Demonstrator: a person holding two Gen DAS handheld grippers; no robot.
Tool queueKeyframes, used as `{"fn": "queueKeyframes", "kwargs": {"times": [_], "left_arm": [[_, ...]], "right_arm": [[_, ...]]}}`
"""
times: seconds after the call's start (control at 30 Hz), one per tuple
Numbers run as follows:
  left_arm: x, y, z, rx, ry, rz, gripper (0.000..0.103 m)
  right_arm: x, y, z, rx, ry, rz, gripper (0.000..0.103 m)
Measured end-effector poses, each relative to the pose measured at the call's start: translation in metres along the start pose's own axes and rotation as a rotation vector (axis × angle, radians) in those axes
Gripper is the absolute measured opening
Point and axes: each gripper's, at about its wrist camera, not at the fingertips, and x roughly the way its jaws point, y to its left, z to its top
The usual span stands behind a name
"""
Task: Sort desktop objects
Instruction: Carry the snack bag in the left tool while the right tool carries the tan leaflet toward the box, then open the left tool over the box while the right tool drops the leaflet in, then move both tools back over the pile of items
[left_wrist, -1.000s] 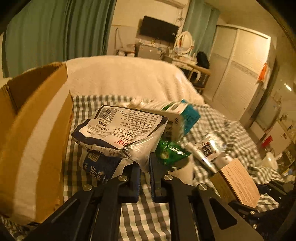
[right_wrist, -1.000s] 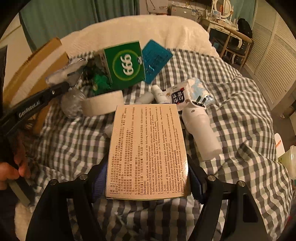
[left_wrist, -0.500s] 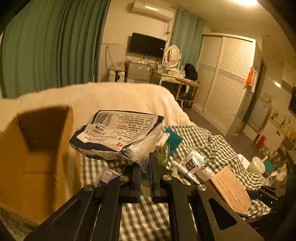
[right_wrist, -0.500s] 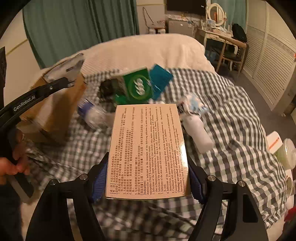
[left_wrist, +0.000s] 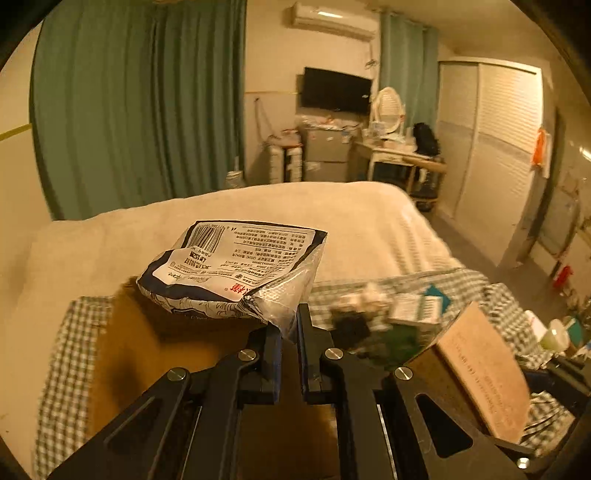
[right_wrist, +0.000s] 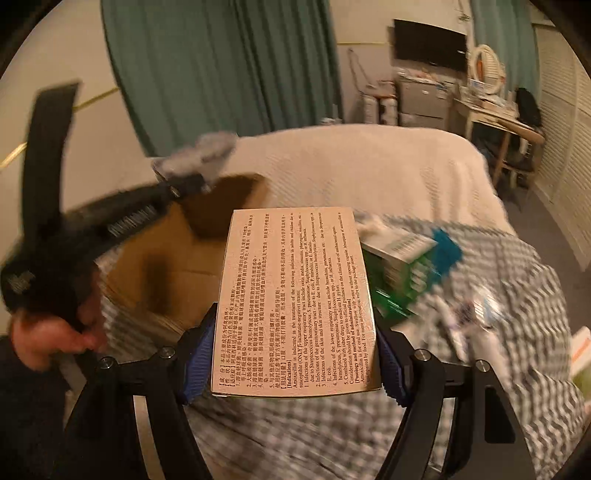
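While you are carrying both loads | left gripper (left_wrist: 287, 334) pinching plastic packet (left_wrist: 236, 269) above cardboard box (right_wrist: 173, 269) | right gripper (right_wrist: 295, 365) clamping medicine box (right_wrist: 295, 299) | several items ahead are waiting unsorted.

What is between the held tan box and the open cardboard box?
Nothing visible. The right gripper holds the tan box in the air, and the cardboard box lies open just to its left, apparently with only air between them.

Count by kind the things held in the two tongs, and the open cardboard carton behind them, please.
Plastic packet, held in left tongs: 1
Printed tan box, held in right tongs: 1
Open cardboard carton: 1
Total: 3
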Motion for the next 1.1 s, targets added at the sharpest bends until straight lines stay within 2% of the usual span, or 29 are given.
{"fn": "queueKeyframes", "kwargs": {"times": [0.1,0.33,0.53,0.6,0.63,0.67,0.7,0.73,0.8,0.97,1.1], "left_arm": [[0.009,0.031,-0.002,0.0,0.02,0.041,0.007],[0.038,0.075,-0.015,-0.049,0.097,0.063,0.007],[0.057,0.087,-0.036,-0.063,0.153,0.063,0.008],[0.057,0.087,-0.038,-0.069,0.162,0.06,0.016],[0.057,0.088,-0.038,-0.07,0.172,0.061,0.028],[0.057,0.088,-0.039,-0.067,0.186,0.084,0.053],[0.056,0.088,-0.039,-0.065,0.2,0.137,0.065],[0.053,0.09,-0.038,-0.067,0.19,0.16,0.073],[0.045,0.088,-0.037,-0.068,0.168,0.144,0.073],[0.021,0.073,-0.031,-0.065,0.141,0.127,0.073],[0.006,0.048,-0.02,-0.091,0.123,0.113,0.074]], "right_arm": [[0.015,0.028,0.016,-0.021,-0.005,0.043,0.073],[0.062,0.073,0.03,-0.013,0.041,0.146,0.073],[0.101,0.088,0.025,-0.032,0.089,0.14,0.073],[0.11,0.086,0.022,-0.027,0.101,0.151,0.074],[0.112,0.086,0.021,-0.028,0.1,0.153,0.075],[0.113,0.084,0.021,-0.032,0.095,0.149,0.083],[0.112,0.082,0.02,-0.034,0.077,0.144,0.088],[0.109,0.084,0.021,-0.033,0.058,0.141,0.094],[0.101,0.079,0.023,-0.022,0.013,0.14,0.094],[0.078,0.057,0.027,0.012,-0.024,0.119,0.094],[0.049,0.025,0.026,0.048,-0.06,0.065,0.094]]}}
